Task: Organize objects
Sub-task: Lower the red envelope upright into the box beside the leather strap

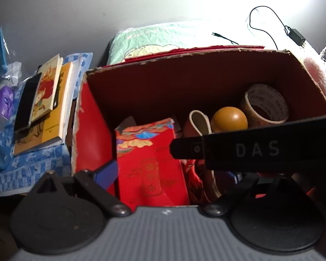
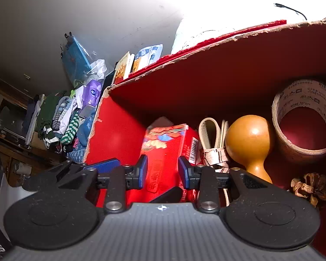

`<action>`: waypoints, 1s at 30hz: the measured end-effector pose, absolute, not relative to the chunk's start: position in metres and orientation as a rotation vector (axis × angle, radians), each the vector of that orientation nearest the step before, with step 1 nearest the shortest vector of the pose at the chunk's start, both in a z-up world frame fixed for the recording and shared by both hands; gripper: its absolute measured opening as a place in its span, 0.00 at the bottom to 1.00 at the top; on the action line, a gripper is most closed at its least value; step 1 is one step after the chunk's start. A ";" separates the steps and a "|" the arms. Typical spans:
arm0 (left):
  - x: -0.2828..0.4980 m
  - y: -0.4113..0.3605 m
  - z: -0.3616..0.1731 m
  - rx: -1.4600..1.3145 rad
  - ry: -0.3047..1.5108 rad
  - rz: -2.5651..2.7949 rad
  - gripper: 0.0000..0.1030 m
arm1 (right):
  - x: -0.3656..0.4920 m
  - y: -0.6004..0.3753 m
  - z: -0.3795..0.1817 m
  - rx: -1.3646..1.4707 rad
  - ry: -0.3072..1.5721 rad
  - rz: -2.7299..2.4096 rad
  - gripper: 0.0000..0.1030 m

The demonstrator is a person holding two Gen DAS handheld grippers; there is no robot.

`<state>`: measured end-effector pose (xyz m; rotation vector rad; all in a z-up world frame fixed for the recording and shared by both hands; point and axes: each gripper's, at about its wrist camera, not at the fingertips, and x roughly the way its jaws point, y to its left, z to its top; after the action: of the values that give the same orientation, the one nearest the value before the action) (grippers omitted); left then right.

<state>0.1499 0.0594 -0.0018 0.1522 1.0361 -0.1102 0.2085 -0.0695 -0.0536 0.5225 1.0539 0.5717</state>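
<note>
— Well, where is the red gift packet [image 2: 163,152] found, and how is the claw set?

— It is stood on end in the left half of the red cardboard box [image 2: 115,134], close to the left wall. The right gripper [image 2: 163,170] is held over it, part-spread, with a blue pad on either side of the packet's top; no pressing is seen yet. The left gripper [image 1: 163,180] is spread wide and nothing is pinched in it. Only one of its fingers is seen, since the other is hidden behind the right tool.

— How should the grasp be done well?

— Probably the pads should be lowered squarely down the two broad faces before being closed, so the thin packet is not bent or tipped.

— And what room is left?

— Just to the right a white strap [image 2: 208,130] is tucked, touching or nearly so, then a tan gourd [image 2: 250,139], a tape roll [image 2: 304,117] and a pine cone [image 2: 310,187]. A straight lift is judged safest, as the torn box rim is near and the two tools are crowded together.
</note>
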 end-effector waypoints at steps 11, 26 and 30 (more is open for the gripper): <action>0.152 0.058 -0.003 0.143 1.045 -0.071 0.92 | 0.206 -0.074 -0.056 0.565 1.036 0.541 0.33; 0.146 0.057 0.001 0.150 1.027 -0.010 0.96 | 0.196 -0.087 -0.051 0.584 1.024 0.439 0.33; 0.143 0.054 0.004 0.170 1.021 0.004 0.96 | 0.189 -0.095 -0.043 0.558 1.004 0.387 0.33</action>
<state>0.1427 0.0536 0.0043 0.1695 1.0212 0.0039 0.1889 -0.0950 -0.0428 0.5581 1.0038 0.3874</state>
